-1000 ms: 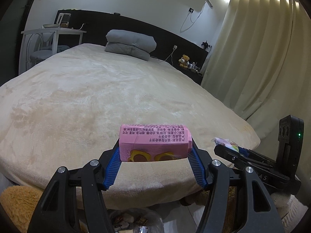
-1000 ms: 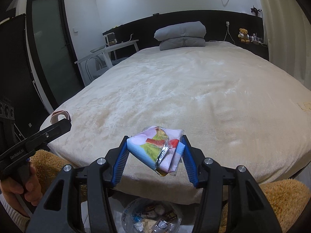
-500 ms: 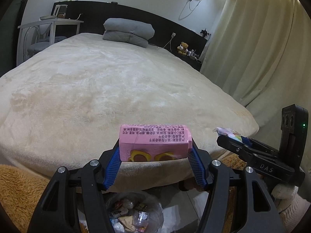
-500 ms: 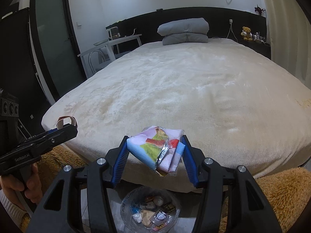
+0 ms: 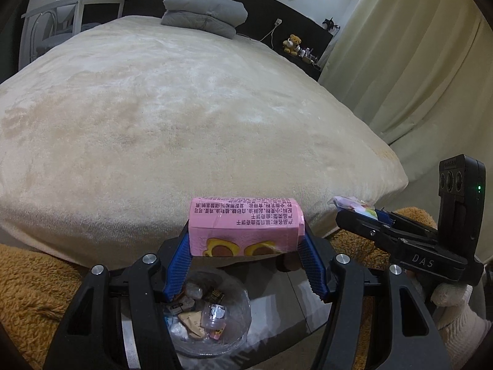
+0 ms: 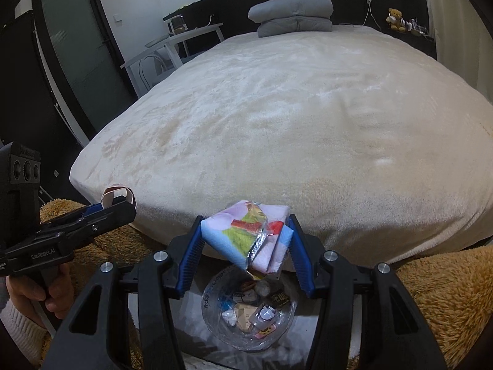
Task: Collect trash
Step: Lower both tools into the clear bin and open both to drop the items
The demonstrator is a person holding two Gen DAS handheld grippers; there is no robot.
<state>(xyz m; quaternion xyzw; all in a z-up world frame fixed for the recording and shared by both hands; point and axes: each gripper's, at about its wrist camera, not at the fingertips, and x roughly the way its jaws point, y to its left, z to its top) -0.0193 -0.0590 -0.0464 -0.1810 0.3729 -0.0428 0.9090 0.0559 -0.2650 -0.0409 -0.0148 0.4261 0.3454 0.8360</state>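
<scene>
Both claws gripping trash, pink carton (image 5: 245, 226), crumpled wrapper (image 6: 251, 236), bin (image 6: 212, 289) half hidden

The right gripper (image 6: 245, 240) pinches a crumpled wrapper (image 6: 246, 234) above the clear trash bin (image 6: 212, 323); left gripper (image 6: 107, 206) at nine o'clock.

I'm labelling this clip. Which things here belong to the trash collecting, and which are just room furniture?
Job:
pink carton in left tongs
crumpled wrapper in right tongs
trash bin below

Lying about:
bed
grey pillows
teddy bear
white desk
</scene>
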